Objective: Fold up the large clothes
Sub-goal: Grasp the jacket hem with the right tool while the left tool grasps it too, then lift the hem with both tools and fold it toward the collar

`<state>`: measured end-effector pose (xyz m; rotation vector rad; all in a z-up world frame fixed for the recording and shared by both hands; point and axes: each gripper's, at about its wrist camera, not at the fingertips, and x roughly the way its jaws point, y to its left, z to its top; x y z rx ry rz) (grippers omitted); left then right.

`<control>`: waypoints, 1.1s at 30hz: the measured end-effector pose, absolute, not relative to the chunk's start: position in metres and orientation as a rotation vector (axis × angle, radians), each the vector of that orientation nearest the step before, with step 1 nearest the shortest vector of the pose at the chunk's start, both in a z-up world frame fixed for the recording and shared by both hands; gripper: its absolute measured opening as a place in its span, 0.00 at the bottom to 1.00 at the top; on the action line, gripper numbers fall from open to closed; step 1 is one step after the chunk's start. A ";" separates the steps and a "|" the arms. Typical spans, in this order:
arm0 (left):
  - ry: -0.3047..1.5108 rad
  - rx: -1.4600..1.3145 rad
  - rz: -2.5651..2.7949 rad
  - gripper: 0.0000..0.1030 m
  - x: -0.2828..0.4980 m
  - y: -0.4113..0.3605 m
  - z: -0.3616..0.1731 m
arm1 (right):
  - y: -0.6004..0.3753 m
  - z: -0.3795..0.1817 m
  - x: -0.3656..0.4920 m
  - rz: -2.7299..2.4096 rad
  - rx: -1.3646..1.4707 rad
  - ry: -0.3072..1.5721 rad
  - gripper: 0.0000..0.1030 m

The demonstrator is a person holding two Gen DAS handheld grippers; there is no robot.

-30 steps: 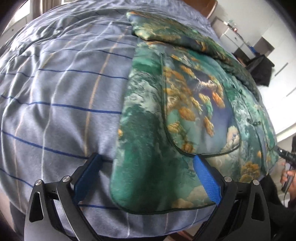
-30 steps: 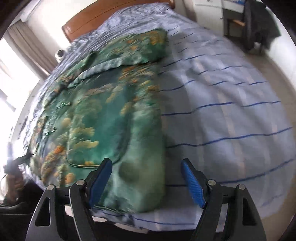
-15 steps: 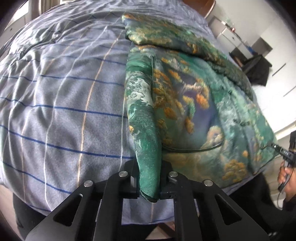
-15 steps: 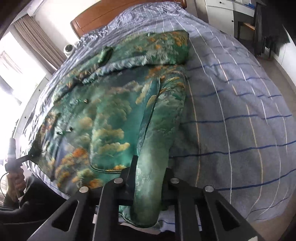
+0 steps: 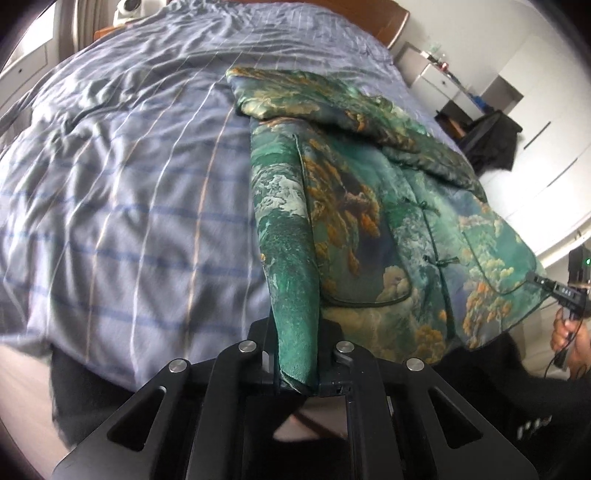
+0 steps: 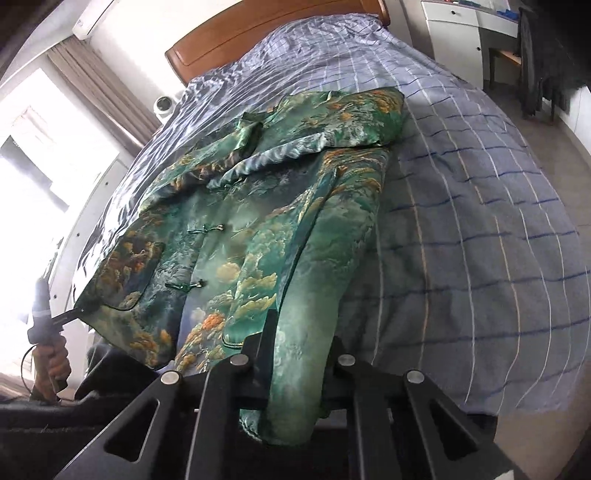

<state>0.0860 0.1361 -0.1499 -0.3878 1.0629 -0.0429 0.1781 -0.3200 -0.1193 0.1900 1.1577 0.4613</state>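
Green brocade jacket (image 5: 388, 229) lay spread front-up across a blue checked bedspread (image 5: 129, 206), its hem toward both tools and its collar end away from them, at the far side of the garment. The left gripper (image 5: 295, 369) was clamped on the jacket's near hem corner, with a ridge of cloth rising out of the closed jaws and running straight ahead from the tool. The right gripper (image 6: 295, 373) was likewise clenched on the opposite hem corner, a thick fold of green cloth bunched between its fingers and hanging slightly over the front of the tool. From the right wrist view the jacket (image 6: 258, 229) stretched ahead and to the left of the tool, with knot buttons (image 6: 205, 230) along the front closure and one folded sleeve (image 6: 343, 118) lying across the far end. The bedspread (image 6: 480, 221) extended ahead and to the right of that tool. A wooden headboard (image 6: 258, 33) stood at the far end of the bed. A white cabinet (image 6: 454, 26) stood beyond, to the far right. In the left wrist view the person's right hand (image 5: 569, 339) showed at the right edge, gripping the other tool's handle.
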 end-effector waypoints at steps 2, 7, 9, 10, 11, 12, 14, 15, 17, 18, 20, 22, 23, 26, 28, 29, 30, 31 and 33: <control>1.078 -0.396 -0.039 0.09 0.072 0.140 -0.150 | -0.321 -0.117 0.166 0.479 0.194 1.182 0.14; 1.090 -0.431 -0.043 0.09 0.034 0.141 -0.132 | -0.325 -0.104 0.139 0.535 0.247 1.235 0.14; 1.062 -0.470 -0.058 0.09 0.028 0.144 -0.116 | -0.328 -0.096 0.135 0.557 0.290 1.238 0.14; 1.044 -0.485 -0.065 0.09 0.027 0.146 -0.109 | -0.330 -0.091 0.135 0.572 0.324 1.234 0.13; 1.016 -0.508 -0.073 0.09 0.029 0.149 -0.101 | -0.332 -0.086 0.136 0.583 0.356 1.225 0.13; 0.978 -0.535 -0.085 0.09 0.037 0.155 -0.089 | -0.334 -0.081 0.140 0.589 0.376 1.213 0.13; 0.922 -0.563 -0.101 0.08 0.056 0.165 -0.074 | -0.338 -0.071 0.158 0.605 0.424 1.169 0.13; 0.897 -0.580 -0.109 0.08 0.069 0.172 -0.067 | -0.340 -0.068 0.168 0.608 0.438 1.149 0.13; 0.854 -0.620 -0.125 0.08 0.108 0.188 -0.057 | -0.340 -0.061 0.194 0.600 0.447 1.106 0.13; 0.840 -0.619 -0.129 0.08 0.121 0.194 -0.056 | -0.340 -0.059 0.213 0.591 0.443 1.086 0.13; 0.824 -0.599 -0.099 0.08 0.159 0.202 -0.055 | -0.338 -0.058 0.249 0.572 0.433 1.063 0.13; 0.834 -0.589 -0.065 0.08 0.207 0.208 -0.060 | -0.335 -0.061 0.286 0.550 0.430 1.044 0.13; 0.842 -0.575 -0.053 0.08 0.220 0.207 -0.062 | -0.333 -0.067 0.307 0.539 0.441 1.042 0.13; 0.875 -0.552 0.013 0.08 0.275 0.210 -0.080 | -0.326 -0.094 0.361 0.492 0.468 1.070 0.13; 0.916 -0.532 0.070 0.12 0.308 0.210 -0.097 | -0.320 -0.118 0.393 0.434 0.498 1.102 0.13; 0.931 -0.527 0.078 0.14 0.314 0.210 -0.103 | -0.317 -0.130 0.405 0.413 0.513 1.120 0.14; 0.954 -0.513 0.078 0.20 0.324 0.208 -0.111 | -0.317 -0.139 0.410 0.391 0.539 1.126 0.17; 0.976 -0.501 0.075 0.25 0.331 0.206 -0.116 | -0.317 -0.149 0.417 0.366 0.584 1.133 0.20; 0.982 -0.502 0.077 0.60 0.336 0.209 -0.120 | -0.317 -0.166 0.427 0.359 0.662 1.178 0.32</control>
